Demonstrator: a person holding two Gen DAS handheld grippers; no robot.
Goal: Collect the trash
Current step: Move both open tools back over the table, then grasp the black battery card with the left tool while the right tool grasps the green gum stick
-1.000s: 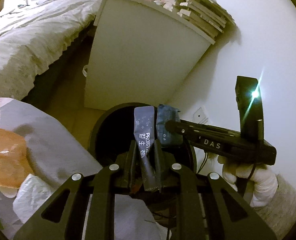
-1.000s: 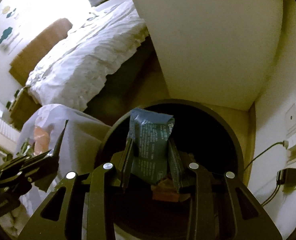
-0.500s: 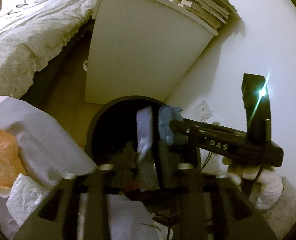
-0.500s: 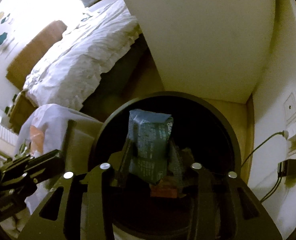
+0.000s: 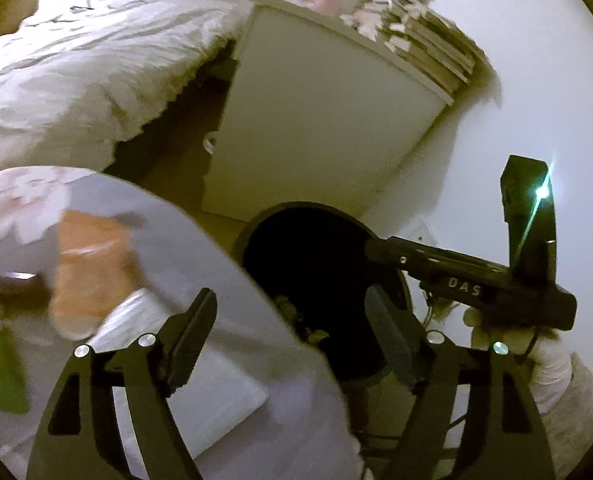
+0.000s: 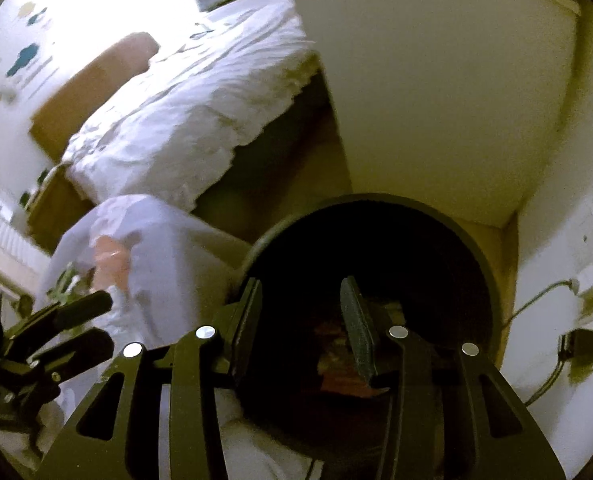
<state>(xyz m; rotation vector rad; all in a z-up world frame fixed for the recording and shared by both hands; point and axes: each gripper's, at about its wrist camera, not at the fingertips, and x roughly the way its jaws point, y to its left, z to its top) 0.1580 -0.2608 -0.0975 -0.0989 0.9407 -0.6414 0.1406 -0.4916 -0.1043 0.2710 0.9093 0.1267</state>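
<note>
Both wrappers gone from the jaws: the left gripper [image 5: 292, 328], still spreading wider, and the right gripper [image 6: 300, 320], parted, hang empty over the black bin [image 6: 492, 280], where dropped trash [image 6: 336, 352] lies. More litter, an orange packet [image 5: 88, 264], waits on the grey cloth [image 5: 200, 248] beside the bin's rim; wall and cabinet [image 5: 316, 120] crowd its far side.
</note>
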